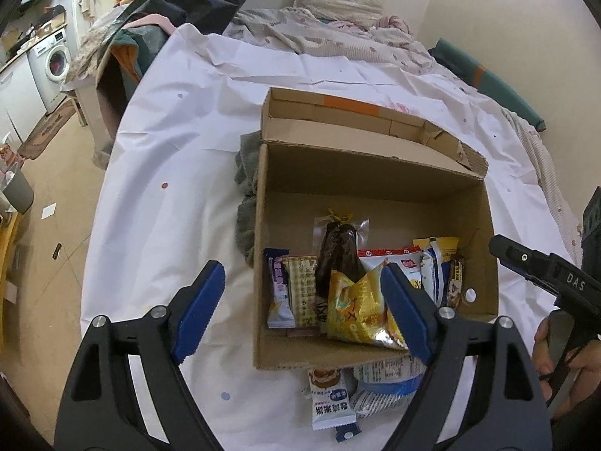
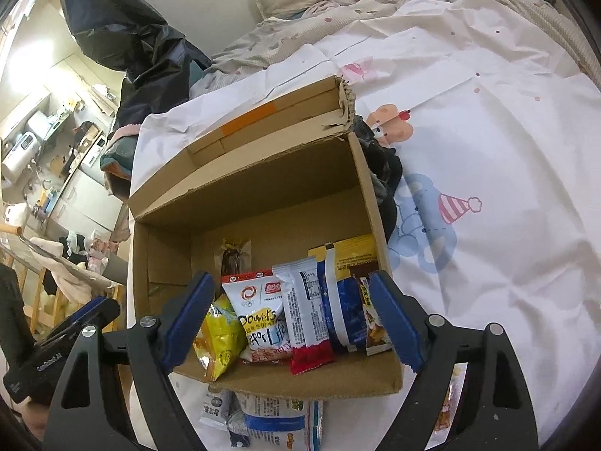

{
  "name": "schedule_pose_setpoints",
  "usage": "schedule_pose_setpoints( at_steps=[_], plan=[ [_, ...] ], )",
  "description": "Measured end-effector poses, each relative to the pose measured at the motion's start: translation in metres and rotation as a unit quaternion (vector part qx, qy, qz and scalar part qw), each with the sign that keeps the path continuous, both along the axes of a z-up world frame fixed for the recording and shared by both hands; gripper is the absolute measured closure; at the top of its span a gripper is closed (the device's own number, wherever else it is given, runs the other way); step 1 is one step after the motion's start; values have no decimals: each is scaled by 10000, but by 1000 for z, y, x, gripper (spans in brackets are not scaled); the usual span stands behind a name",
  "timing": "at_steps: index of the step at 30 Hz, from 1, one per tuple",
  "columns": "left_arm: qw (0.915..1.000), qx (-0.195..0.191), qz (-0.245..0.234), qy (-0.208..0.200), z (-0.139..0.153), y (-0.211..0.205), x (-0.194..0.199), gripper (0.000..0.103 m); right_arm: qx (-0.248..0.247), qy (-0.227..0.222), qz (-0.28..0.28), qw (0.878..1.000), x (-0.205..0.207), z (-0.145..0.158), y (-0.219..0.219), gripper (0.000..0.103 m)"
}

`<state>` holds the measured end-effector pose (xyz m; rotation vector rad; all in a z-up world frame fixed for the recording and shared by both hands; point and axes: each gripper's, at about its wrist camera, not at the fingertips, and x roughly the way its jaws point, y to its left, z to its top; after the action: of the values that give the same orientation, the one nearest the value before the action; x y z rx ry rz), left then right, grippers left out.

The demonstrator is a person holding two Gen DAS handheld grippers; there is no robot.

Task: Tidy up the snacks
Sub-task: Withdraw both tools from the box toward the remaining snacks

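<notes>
Left wrist view: left gripper (image 1: 300, 300) jaws spread, empty, above the cardboard box (image 1: 375, 184); packets stand upright along its near wall, likely to save room. Right gripper (image 2: 291, 319) also spread, holding nothing. More snack packets (image 1: 332, 398) lie outside on the white sheet (image 1: 180, 150), just beside the box.

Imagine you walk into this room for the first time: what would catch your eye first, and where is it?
Probably the open cardboard box in the middle of the white bedsheet, with bright snack packets standing in a row along its near wall. A few more packets lie on the sheet just outside that wall. Two blue-padded grippers, left and right, hang open above the box.
</notes>
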<state>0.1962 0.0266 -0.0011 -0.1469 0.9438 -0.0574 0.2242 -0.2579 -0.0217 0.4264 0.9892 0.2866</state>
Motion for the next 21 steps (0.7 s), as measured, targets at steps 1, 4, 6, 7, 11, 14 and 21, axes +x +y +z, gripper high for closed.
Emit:
schedule_pose_setpoints(
  at_steps=[1,4,6,7,11,14,21],
  plan=[
    [10000,-17,56,2,0,3,-5,20,4,-4,-30,10000,-2,1,-1,15],
    [9997,-175,144,86,-2,9,-17,20,29,9,-127,9999,-12,4,-7,15],
    [9996,-193,143,120,-1,10,-25,20,29,31,-138,9999,-18,6,-11,15],
    [9997,-182,146,92,0,11,-30,20,40,22,-170,9998,-23,8,-15,15],
    [9994,-265,227,32,4,14,-42,20,124,-29,-303,9995,-34,13,-25,15],
    [9990,-306,325,2,5,18,-49,20,80,13,-350,9994,-39,13,-29,15],
    [9991,-167,274,270,-14,11,-62,20,225,225,-502,9982,-59,5,-42,15]
  ],
)
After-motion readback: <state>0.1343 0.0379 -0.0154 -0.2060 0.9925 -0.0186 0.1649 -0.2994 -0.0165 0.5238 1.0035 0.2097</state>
